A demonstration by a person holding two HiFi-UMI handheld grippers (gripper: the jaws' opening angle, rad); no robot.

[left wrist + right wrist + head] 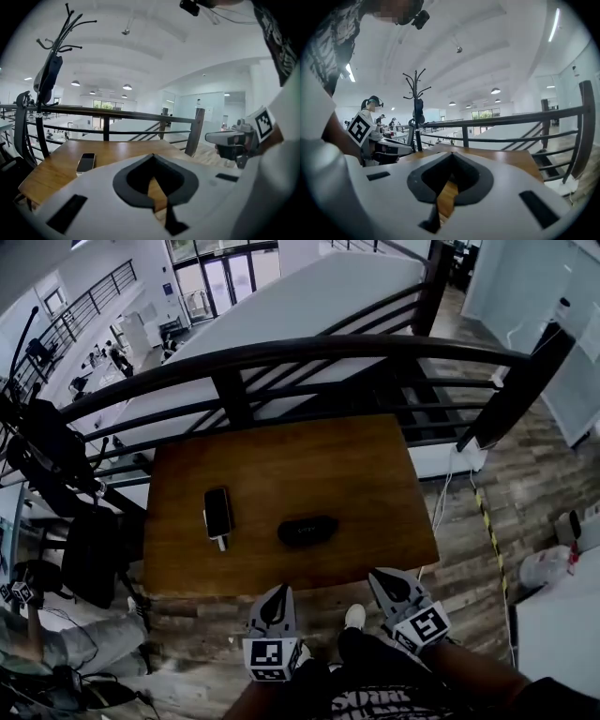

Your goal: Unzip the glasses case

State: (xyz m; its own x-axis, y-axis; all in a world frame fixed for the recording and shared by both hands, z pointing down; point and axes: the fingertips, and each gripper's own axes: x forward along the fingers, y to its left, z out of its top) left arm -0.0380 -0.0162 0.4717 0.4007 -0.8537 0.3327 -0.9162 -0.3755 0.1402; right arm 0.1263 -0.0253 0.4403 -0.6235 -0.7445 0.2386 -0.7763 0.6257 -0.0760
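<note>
Head view: glasses case, black, zipped shut, lies flat on wooden table, toward table's near edge, right of middle. Phone also on table, just left of case, apart from it. Railing runs along table's far side. Left gripper and right gripper off table's near edge, touching nothing.

Left gripper view: jaws together, nothing between them; table and phone beyond.

Right gripper view: jaws together, empty; table's far part and railing beyond.
</note>
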